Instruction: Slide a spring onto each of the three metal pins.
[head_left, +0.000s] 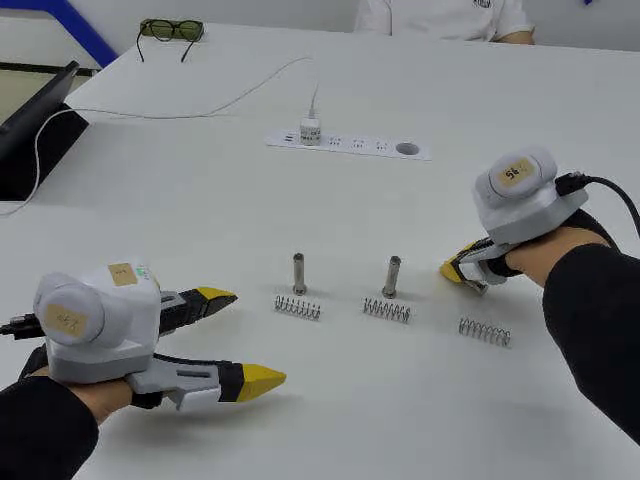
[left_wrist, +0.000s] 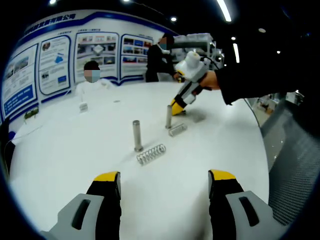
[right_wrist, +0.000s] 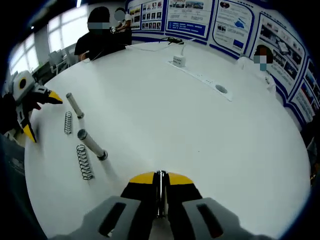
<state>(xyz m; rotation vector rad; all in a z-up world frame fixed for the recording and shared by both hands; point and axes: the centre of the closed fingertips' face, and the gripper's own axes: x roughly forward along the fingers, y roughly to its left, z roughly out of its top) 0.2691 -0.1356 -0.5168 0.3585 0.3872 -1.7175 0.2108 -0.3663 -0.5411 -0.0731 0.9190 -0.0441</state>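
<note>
Lying just near of two upright pins, three springs could roll, or pins topple, under a clumsy grab. The left tongs gape. The right tongs are pressed together, whether on anything is unclear.

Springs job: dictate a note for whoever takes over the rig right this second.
Left tool: open, empty, left of the work.
Right tool: shut, low over the table, beyond the right spring.
Things: left pin and middle pin stand upright. The left spring and middle spring lie flat in front of them.
Done: no spring is on a pin.
Left: slide on all three springs.
</note>
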